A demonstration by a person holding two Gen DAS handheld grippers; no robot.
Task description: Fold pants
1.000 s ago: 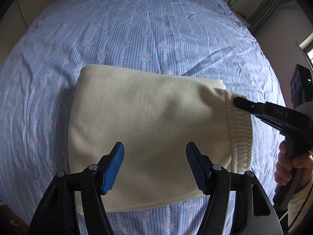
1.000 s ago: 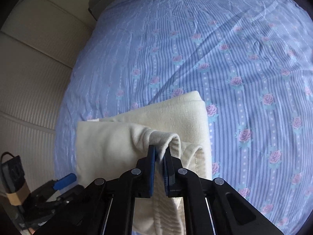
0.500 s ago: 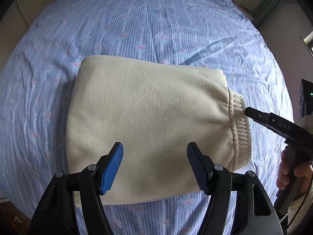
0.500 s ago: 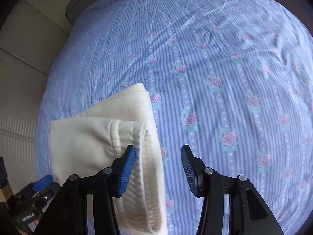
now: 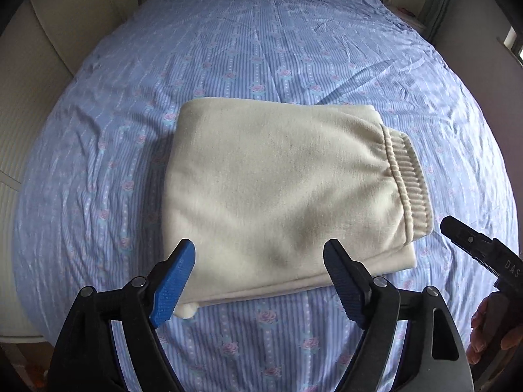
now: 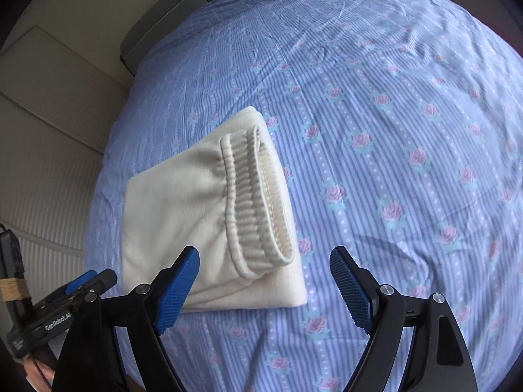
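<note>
Folded cream pants (image 5: 281, 192) on a striped floral bedsheet (image 5: 261, 52).
Left gripper (image 5: 258, 281) and right gripper (image 6: 264, 281) hover nearby, both spread apart, holding nothing.

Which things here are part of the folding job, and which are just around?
In the job:
pants, folded, with waistband on top
left gripper, jaws open
right gripper, jaws open

Just around:
bedsheet
headboard
</note>
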